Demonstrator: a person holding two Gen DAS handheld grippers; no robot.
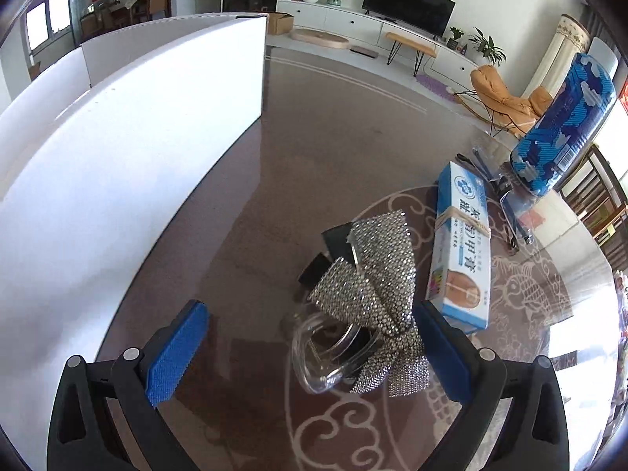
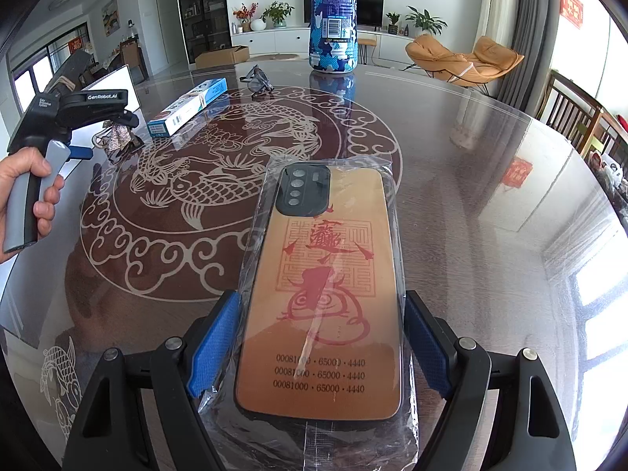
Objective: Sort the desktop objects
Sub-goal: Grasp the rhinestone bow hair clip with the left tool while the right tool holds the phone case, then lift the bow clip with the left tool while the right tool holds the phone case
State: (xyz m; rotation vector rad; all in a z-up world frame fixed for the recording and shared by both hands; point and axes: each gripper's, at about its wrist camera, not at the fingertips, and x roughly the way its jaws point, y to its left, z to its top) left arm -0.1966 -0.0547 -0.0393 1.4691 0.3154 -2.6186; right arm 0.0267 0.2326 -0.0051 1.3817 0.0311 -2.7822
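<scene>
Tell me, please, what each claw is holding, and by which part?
Right claw: the bagged case, by its long sides near the lower end. Left claw: nothing; open around the bow.

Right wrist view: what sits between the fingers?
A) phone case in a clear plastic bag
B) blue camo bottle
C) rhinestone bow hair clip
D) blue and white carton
A: the orange phone case in its clear bag lies between the two blue fingers of the right gripper, while the carton and bottle stand far back on the table.
</scene>
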